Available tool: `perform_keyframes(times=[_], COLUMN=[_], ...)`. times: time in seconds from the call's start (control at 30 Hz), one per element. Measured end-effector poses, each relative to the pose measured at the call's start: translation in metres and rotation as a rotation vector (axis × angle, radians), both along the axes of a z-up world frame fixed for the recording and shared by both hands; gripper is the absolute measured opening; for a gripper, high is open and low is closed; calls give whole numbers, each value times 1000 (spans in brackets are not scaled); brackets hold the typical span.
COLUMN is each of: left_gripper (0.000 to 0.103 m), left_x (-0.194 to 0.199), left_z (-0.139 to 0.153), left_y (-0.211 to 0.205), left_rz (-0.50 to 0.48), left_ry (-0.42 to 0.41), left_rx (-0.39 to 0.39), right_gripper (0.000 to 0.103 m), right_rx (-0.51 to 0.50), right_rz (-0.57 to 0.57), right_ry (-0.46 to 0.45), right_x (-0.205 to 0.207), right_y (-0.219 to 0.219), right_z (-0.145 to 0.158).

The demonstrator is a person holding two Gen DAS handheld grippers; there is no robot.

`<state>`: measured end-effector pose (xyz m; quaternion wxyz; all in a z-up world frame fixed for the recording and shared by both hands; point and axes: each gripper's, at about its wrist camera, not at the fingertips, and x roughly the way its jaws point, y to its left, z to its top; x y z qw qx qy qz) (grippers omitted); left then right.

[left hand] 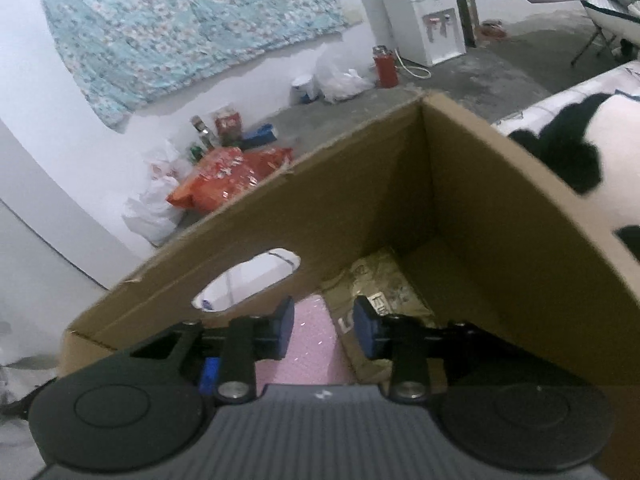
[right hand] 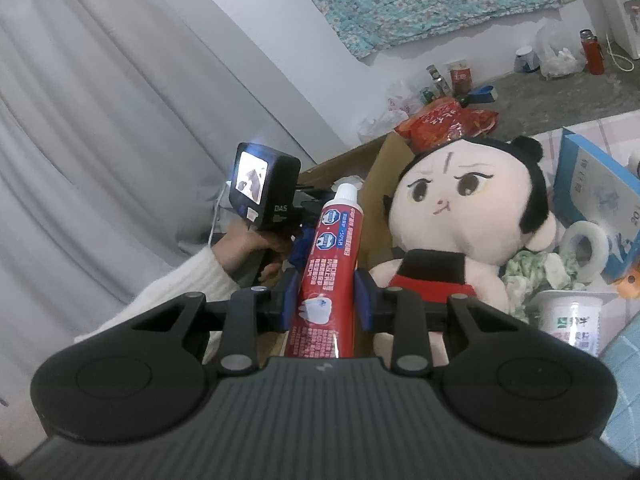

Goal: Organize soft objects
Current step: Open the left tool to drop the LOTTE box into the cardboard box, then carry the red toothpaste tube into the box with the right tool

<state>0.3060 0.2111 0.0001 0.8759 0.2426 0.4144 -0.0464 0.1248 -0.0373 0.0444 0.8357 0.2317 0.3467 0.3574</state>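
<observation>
In the left wrist view my left gripper [left hand: 324,324] reaches down into an open cardboard box [left hand: 460,208]. Its blue pads [left hand: 286,322] stand apart with nothing pressed between them. A pink foam piece [left hand: 308,344] lies below them on the box floor. In the right wrist view my right gripper [right hand: 326,300] is shut on a red toothpaste tube [right hand: 332,248], white cap pointing up. A plush doll [right hand: 468,200] with black hair and a red top leans against the box [right hand: 380,168], just right of the tube. A hand [right hand: 240,248] in a white sleeve holds the left tool at the box.
Right of the doll lie a crumpled green-white cloth [right hand: 532,272], a tape roll [right hand: 588,244], a white cup [right hand: 568,316] and a blue carton [right hand: 592,192]. Behind the box on the floor are a red snack bag [left hand: 224,176], plastic bags and bottles. A grey curtain [right hand: 100,140] hangs at left.
</observation>
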Motion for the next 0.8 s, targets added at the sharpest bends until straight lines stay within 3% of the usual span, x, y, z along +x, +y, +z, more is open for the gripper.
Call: perform_keyframes(times=[0.13,0.3,0.43,0.57,0.8], left_gripper=[38,38,38,38,39], left_x=[-30,-95,-139,-161,-171], left_z=[31,95,117,112,102], left_y=[8,36,50,57,102], left_rz=[66,129,151,177,289], left_ry=[-38,-82,-117,-136,-130], left_rx=[-27,-313,-455,-436,-512], right_gripper=[29,29,29,29,29], right_rx=[-39,-102,-207,-450,-681], right_rz=[9,21,15,1,-36], right_ry=[-33,-71,-69,-77,131], right_x=[9,31,55,87,138], right_y=[19,70,126,196,276], right_z=[12,27,36,36,-11])
